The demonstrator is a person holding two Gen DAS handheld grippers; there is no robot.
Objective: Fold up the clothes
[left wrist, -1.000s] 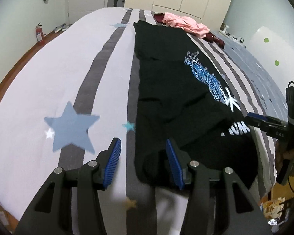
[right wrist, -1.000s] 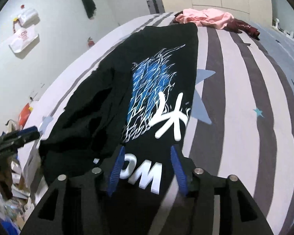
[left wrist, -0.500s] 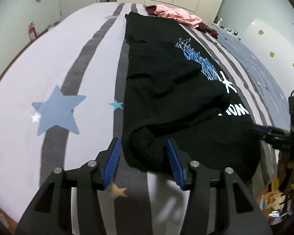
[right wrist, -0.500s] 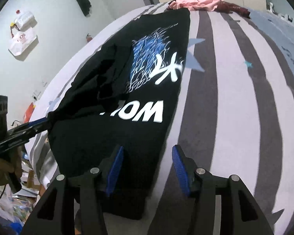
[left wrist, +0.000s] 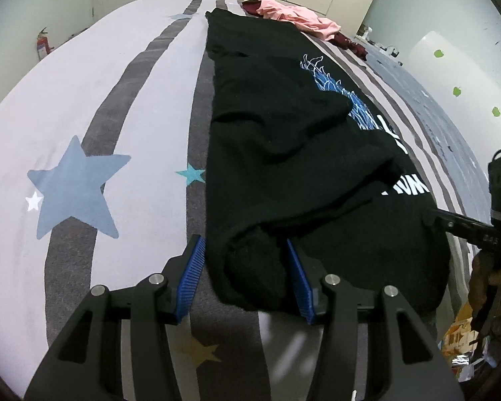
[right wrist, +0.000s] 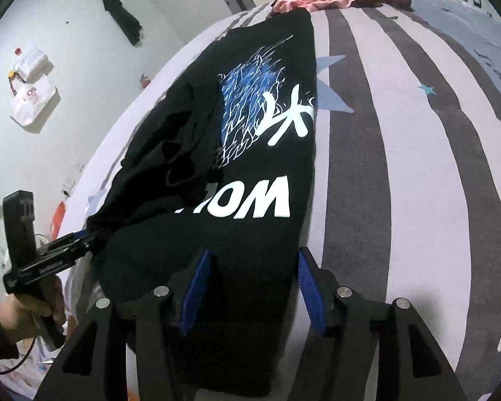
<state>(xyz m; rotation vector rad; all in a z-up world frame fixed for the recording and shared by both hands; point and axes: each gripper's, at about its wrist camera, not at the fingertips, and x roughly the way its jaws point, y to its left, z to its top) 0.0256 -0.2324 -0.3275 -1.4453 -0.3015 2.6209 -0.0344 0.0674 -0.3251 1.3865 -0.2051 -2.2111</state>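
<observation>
The black shirt (right wrist: 250, 173) lies lengthwise down the striped bed (right wrist: 400, 167), its near end at the bed's near edge. Both tongs are open, nothing pinched: left tongs (left wrist: 243, 280) straddle its near left corner, right tongs (right wrist: 250, 287) its right one. Pink clothes (left wrist: 294, 16) sit at the far edge.

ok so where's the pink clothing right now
The pink clothing lies crumpled at the far end of the bed, just beyond the black t-shirt and beside a dark red garment, in front of the wardrobe doors.
</observation>
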